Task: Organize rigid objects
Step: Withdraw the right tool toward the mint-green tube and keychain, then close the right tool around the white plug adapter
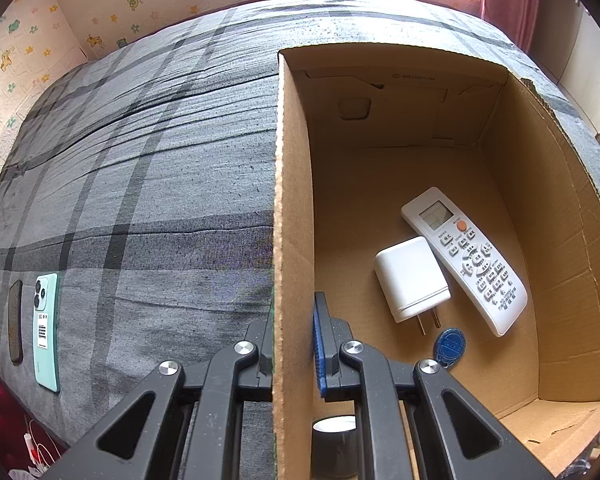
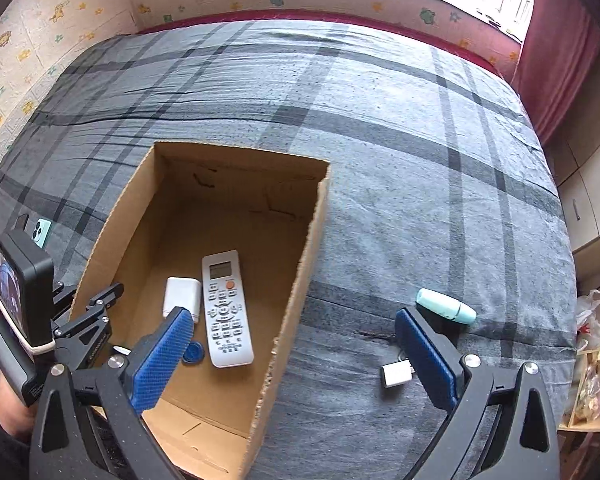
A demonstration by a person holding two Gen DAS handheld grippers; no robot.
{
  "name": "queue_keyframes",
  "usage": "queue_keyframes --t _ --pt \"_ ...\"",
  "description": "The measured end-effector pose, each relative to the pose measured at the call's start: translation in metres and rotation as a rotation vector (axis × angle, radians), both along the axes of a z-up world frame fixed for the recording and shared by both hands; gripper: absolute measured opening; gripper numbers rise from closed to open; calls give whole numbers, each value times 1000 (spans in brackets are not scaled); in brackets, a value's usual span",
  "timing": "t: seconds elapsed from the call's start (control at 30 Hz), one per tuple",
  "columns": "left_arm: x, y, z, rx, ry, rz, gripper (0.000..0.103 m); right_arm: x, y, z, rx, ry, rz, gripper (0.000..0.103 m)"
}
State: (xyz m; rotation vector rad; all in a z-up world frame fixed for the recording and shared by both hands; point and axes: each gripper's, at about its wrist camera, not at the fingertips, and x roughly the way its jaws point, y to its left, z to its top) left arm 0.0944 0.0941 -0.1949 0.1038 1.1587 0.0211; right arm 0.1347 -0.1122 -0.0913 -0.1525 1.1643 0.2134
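The left tongs [image 1: 294, 344] are clamped on the left wall of the cardboard box [image 1: 294, 200]; one finger sits outside the wall and largely behind it, while the other shows a blue ribbed pad [image 1: 319, 352] pressed to the inner face. A dark cylinder with a pale top [image 1: 334, 426] peeks out beneath the linkage, mostly covered, and cannot be identified. The box's near right corner runs out of the left wrist view.

Inside the corrugated box lie three rigid things: a long white remote control [image 1: 466, 258] with a small screen and an orange button, a smooth white charger block [image 1: 412, 278] with two metal prongs touching the remote's side, and a round blue key tag [image 1: 449, 345] near the prongs, partly hidden by the arm.

The right tongs [image 2: 296, 356] stand wide open with nothing between them, above the box's right wall. Their right pad covers part of a small white adapter [image 2: 396, 374] and a thin dark item, too small to name, on the grey plaid bed sheet [image 2: 380, 120]. A mint-green capped tube [image 2: 446, 306] lies just beyond.

Left of the box, a mint phone [image 1: 46, 332] lies face down beside a dark, slim object [image 1: 16, 322] that is hard to make out.
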Motion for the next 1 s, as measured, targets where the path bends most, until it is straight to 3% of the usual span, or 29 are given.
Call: queue_keyframes --t 0.2,0.5,1.0 --pt "0 1 0 -1 0 0 13 3 -45 -1 -22 -3 -90 103" --pt "0 0 0 4 0 0 13 4 -96 -46 -45 78 -209 103" --pt "1 -1 0 6 1 0 13 2 -124 -114 -20 175 -308 103"
